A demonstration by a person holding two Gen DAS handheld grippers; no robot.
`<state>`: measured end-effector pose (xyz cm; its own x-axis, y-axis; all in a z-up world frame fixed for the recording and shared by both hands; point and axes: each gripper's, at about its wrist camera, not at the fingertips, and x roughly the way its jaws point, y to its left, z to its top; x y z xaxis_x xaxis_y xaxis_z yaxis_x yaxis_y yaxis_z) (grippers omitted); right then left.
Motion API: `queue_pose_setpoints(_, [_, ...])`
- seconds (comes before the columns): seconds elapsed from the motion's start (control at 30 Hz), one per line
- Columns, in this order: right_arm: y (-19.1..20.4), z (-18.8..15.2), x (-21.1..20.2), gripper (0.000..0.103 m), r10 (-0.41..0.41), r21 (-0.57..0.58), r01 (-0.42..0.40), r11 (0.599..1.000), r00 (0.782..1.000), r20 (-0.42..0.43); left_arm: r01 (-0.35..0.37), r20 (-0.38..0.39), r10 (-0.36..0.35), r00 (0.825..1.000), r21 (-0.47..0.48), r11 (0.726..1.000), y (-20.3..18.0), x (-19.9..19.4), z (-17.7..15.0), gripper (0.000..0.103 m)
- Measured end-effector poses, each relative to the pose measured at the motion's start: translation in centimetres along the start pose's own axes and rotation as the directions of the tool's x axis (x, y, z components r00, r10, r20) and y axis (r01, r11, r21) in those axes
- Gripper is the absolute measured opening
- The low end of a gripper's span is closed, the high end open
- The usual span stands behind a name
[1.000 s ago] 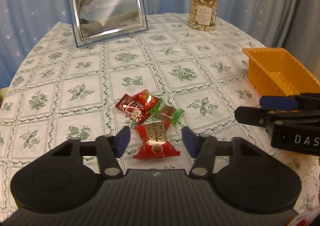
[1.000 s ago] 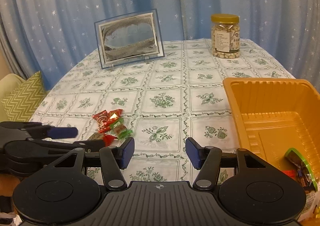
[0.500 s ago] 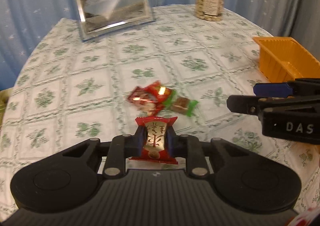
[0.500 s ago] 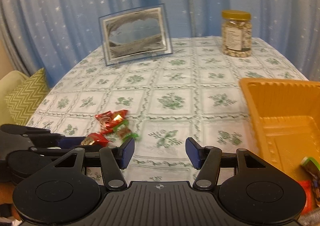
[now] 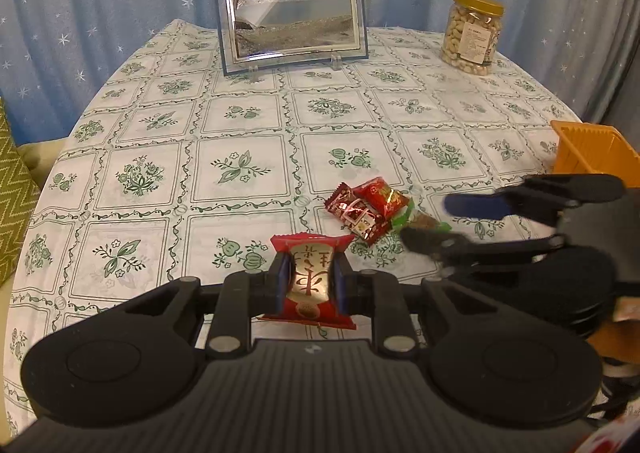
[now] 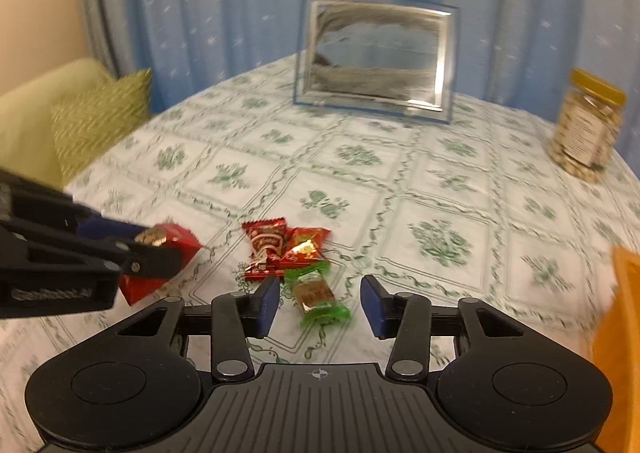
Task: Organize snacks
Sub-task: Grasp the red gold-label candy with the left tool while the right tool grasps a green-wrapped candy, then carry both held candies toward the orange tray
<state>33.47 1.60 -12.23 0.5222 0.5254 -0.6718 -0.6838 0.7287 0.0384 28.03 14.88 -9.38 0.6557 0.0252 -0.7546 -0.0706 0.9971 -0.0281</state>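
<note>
My left gripper (image 5: 310, 281) is shut on a red snack packet (image 5: 311, 251) with a gold label and holds it just above the tablecloth. In the right wrist view the same left gripper (image 6: 136, 249) and packet (image 6: 180, 239) show at the left. My right gripper (image 6: 320, 307) straddles a green-wrapped candy (image 6: 316, 293) lying on the cloth. Its jaws are closing, and the pads stand clear of the wrapper. Two red candies (image 6: 266, 243) (image 6: 306, 247) lie just beyond it. The orange tray (image 5: 588, 149) is at the right edge.
A silver picture frame (image 5: 292, 13) stands at the back of the round table and a jar of nuts (image 5: 472, 39) at the back right. A green cushion (image 6: 100, 121) lies beyond the table's left edge. Blue curtains hang behind.
My left gripper closed on the red packet and raised it off the cloth. My right gripper swung left from the orange tray to the candy pile, dropped lower, and its jaws narrowed.
</note>
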Motion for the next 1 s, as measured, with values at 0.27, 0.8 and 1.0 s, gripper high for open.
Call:
queue_pose_setpoints(0.27, [0.1,-0.7,0.3,0.024,0.010,0.000,-0.010,1.000,1.000,-0.017,0.013,-0.003,-0.013,1.000,0.006,1.000,-0.4,0.1,0.0,0.021])
queue_pose_setpoints(0.8, [-0.5,-3.8,-9.3,0.023,-0.129,0.227,0.132,0.965,0.991,-0.028,0.062,0.019,-0.063,0.998,0.031,0.998,-4.3,-3.2,-2.0,0.021])
queue_pose_setpoints(1.0, [-0.4,-5.5,-14.6,0.023,-0.178,0.276,0.177,0.945,0.984,-0.021,0.085,0.049,-0.085,0.995,0.016,0.996,-6.6,-7.0,-3.1,0.021])
